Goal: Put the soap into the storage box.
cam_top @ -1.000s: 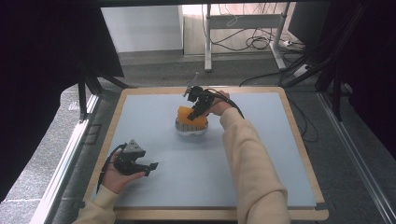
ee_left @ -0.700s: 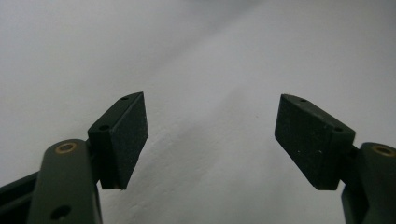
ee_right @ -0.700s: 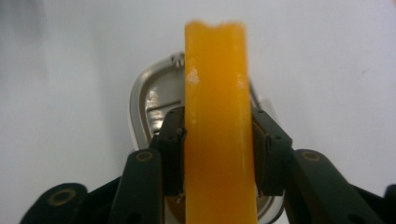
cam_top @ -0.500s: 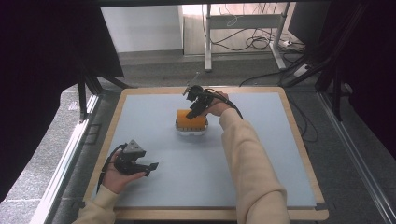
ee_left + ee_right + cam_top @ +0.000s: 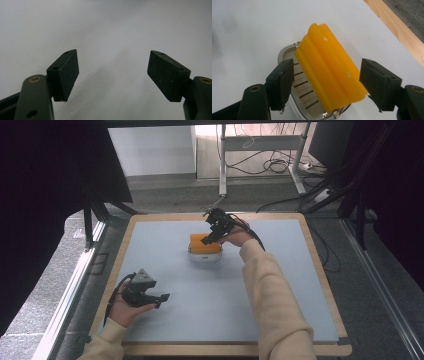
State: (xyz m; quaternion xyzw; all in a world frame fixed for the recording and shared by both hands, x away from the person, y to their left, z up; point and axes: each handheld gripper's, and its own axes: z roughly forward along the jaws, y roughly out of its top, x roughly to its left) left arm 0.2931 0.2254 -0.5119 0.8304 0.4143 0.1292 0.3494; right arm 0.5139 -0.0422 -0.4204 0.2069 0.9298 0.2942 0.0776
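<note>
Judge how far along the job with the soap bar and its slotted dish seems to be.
Done: the orange soap bar lies tilted on the slotted metal soap dish. In hand: the right gripper is open, its jaws either side of the bar, not touching it. Left: a grasp or a retreat, I cannot tell which. The left gripper is open over the bare table.
</note>
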